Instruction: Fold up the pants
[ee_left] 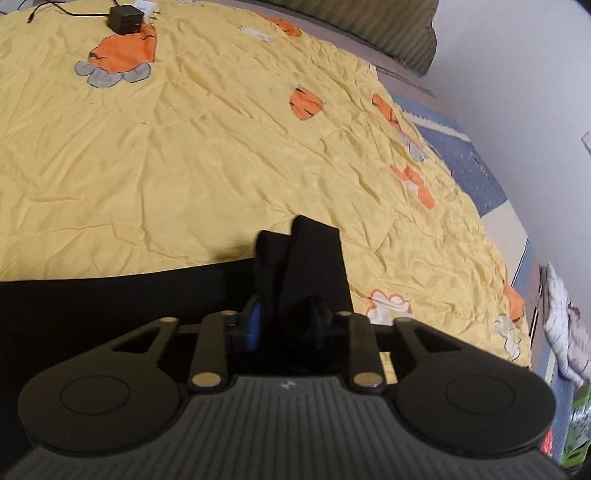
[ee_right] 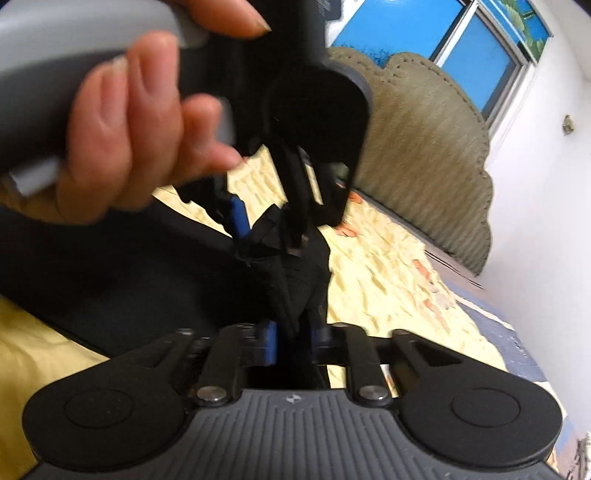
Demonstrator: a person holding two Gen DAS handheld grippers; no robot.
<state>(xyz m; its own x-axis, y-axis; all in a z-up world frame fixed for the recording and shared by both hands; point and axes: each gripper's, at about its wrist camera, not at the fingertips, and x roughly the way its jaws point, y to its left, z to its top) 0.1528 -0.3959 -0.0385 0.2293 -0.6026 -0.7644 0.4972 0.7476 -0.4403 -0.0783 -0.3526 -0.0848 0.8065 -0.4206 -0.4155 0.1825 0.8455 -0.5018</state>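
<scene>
Left claw [ee_left: 286,317] pinches black pants [ee_left: 110,306] on yellow quilt [ee_left: 221,155].

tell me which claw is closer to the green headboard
Left. The left claw grips the black pants between the right claw and the headboard; the right claw sits behind it, farther from the headboard.

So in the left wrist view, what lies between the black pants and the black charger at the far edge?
Only bare yellow bedspread between pants and charger, apart from an orange patch just before the charger.
</scene>
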